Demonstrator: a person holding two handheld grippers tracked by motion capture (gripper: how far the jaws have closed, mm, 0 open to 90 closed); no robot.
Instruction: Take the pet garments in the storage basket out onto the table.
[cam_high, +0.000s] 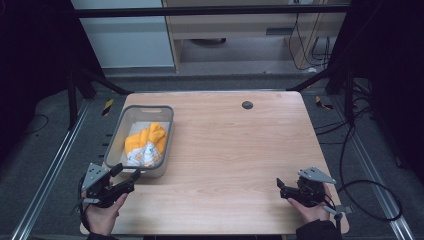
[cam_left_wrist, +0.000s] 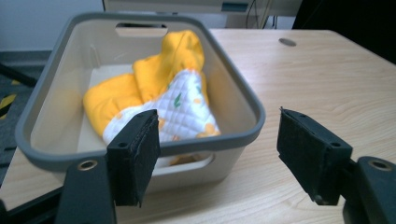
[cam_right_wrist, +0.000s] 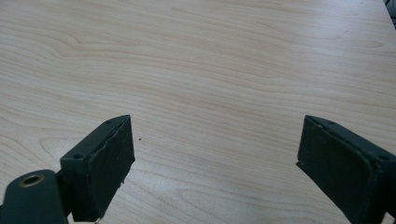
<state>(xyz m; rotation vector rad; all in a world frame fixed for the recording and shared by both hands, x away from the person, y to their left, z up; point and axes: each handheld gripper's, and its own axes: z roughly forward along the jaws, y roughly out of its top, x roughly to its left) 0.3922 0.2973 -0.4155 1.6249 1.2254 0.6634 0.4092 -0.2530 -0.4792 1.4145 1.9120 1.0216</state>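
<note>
cloth's (cam_left_wrist: 159, 93) lower part hidden behind the bin (cam_left_wrist: 46, 154) wall, forearms cut off at the high view's bottom edge

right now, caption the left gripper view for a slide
Open left gripper faces a grey bin holding a yellow-and-white quilted cloth.

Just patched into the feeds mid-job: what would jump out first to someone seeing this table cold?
The bright yellow and white quilted cloth bunched inside the grey bin on the table's left side grabs the eye first. Next, the left hand-held gripper sits open right at the bin's near end, holding nothing. The right hand-held gripper is open too, low over bare wooden table at the near right.
</note>
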